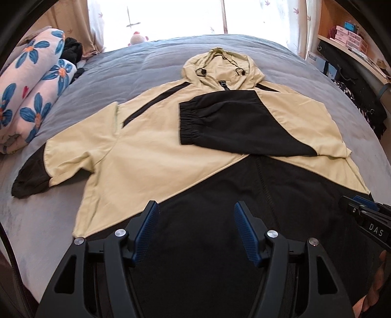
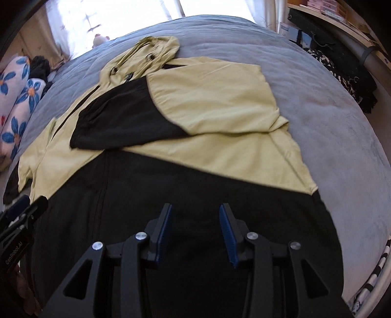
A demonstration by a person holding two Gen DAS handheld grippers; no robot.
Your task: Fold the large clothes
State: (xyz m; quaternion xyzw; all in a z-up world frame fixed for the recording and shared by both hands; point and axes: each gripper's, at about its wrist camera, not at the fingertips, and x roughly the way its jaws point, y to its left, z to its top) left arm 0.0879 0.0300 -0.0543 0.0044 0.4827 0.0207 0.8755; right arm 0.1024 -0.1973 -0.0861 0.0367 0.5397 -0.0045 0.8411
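Hooded jacket (image 1: 151,151), pale yellow and black, lies spread front-up on a grey bedspread (image 1: 117,68), filling most of both wrist views. Just over its black lower panel the left gripper (image 1: 194,208) hangs with its jaws parted and nothing between the blue ribbed pads (image 1: 146,227); only dark cloth shows in the gap beneath them. The right gripper (image 2: 195,210) is likewise released, its jaws standing a little narrower, empty, above the same black hem area near the jacket's right-hand edge. Each gripper shows at the side of the other's view, the two near each other over the hem.

Further out, one sleeve (image 1: 234,122) is folded across the chest, its black elastic cuff (image 1: 188,122) ending near the middle of the yellow front, just below the zip pull. The other sleeve (image 1: 48,168) lies stretched out sideways, its dark cuff resting on the bedspread. The hood (image 1: 220,66) lies flat at the far end, with two black cord stoppers on it.

Beyond the jacket, a rolled floral quilt (image 1: 31,93) sits at the bed's left edge, dark clothing just behind it. A bright curtained window (image 1: 176,17) is behind the bed, and shelves with boxes (image 1: 347,34) stand at the right.
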